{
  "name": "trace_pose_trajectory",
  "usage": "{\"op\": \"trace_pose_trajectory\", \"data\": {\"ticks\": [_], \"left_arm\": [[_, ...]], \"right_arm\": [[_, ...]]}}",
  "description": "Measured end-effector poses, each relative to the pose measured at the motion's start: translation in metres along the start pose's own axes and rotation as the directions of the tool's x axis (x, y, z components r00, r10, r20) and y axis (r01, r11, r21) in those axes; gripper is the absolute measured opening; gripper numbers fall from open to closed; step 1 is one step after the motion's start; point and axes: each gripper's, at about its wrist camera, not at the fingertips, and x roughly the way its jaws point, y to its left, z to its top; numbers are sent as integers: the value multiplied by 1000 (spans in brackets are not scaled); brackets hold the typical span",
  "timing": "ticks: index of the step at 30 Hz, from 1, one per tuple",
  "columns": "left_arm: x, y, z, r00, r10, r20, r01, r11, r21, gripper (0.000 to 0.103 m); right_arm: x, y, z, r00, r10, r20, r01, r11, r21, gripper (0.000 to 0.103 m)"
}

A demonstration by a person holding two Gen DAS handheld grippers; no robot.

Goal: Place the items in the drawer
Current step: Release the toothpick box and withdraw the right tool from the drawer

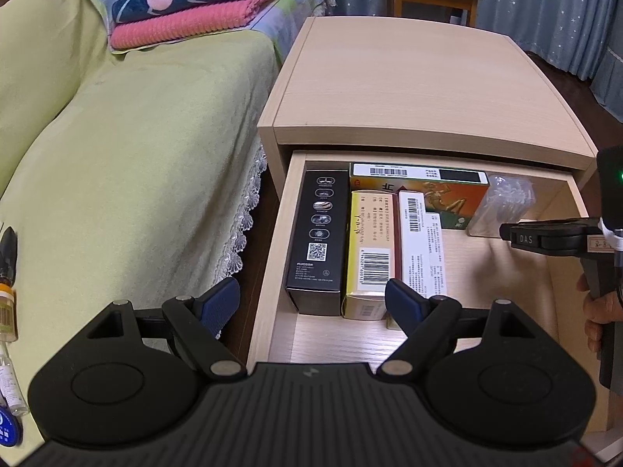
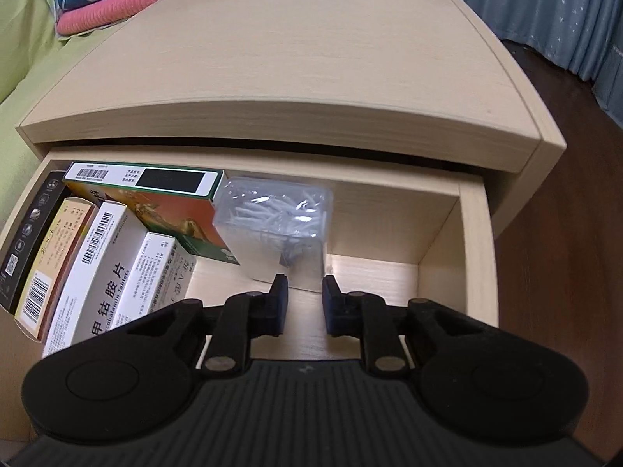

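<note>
The drawer (image 2: 473,249) of the bedside cabinet (image 1: 420,89) stands pulled out, and most of the packing looks done. Straight ahead of the right tool (image 2: 305,299), just past its fingertips, a clear plastic box of small white pieces (image 2: 278,225) sits on the drawer floor against the back wall. The tool's fingers are spread a little, with nothing between them and a gap to the box, so I judge it has just been set down or is about to be nudged; which of the two cannot be told. Ahead and to the left of that tool, several cartons stand on edge in a row: a black box (image 1: 317,241), a yellow carton (image 1: 370,249) and white cartons (image 2: 109,264), with a green-and-orange carton (image 2: 155,202) behind them along the back wall. The left tool (image 1: 311,303) hovers over the drawer's front left corner, its fingers spread wide and empty. Far to its left, on the bed's green cover (image 1: 128,179), lie small bottles (image 1: 7,311) at the picture's edge. These are likely the next items. The next move calls for swinging the left tool out to them, then dropping one into the free floor ahead and right of the right tool.
</note>
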Motion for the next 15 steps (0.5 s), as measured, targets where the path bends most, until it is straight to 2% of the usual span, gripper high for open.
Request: {"op": "trace_pose_trajectory", "data": {"ticks": [15], "left_arm": [[1,-3,-2,1000,3,-6,-3,1000,4,83]], "right_arm": [[-4,2,2,1000,20,20,-20,999,-34,20]]}}
